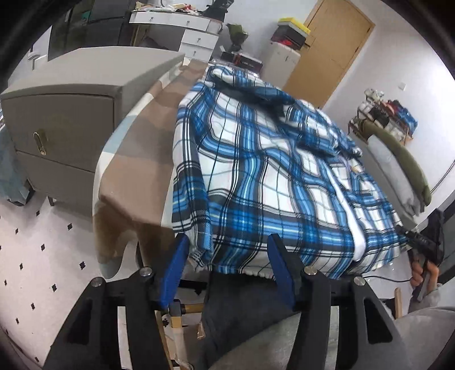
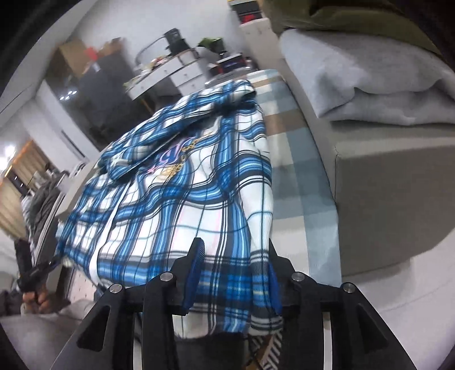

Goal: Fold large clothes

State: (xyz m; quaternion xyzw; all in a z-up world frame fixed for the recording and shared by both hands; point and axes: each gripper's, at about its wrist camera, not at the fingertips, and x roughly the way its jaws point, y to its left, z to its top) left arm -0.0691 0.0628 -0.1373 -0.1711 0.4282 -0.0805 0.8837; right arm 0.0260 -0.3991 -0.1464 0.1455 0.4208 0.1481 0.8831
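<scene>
A large blue-and-white plaid garment [image 1: 270, 170] lies spread over a table under a brown, beige and pale-blue checked cloth [image 1: 136, 159]. Its near hem hangs over the table's front edge. My left gripper [image 1: 227, 237] stands open at the hem's left corner, the cloth loose between its blue pads. In the right wrist view the garment [image 2: 184, 199] shows a folded sleeve and a gold chain print. My right gripper [image 2: 235, 243] is open around the hem's right corner, which drapes between the fingers. Each gripper shows in the other's view, held by a hand: the right gripper [image 1: 421, 244], the left gripper [image 2: 37, 273].
A grey nightstand [image 1: 62, 128] stands left of the table over a white tiled floor [image 1: 42, 227]. To the right is a grey bed [image 2: 384, 185] with a folded grey blanket [image 2: 369, 94]. White drawers [image 1: 184, 25], a wooden door [image 1: 335, 51] and a shoe rack [image 1: 386, 113] lie beyond.
</scene>
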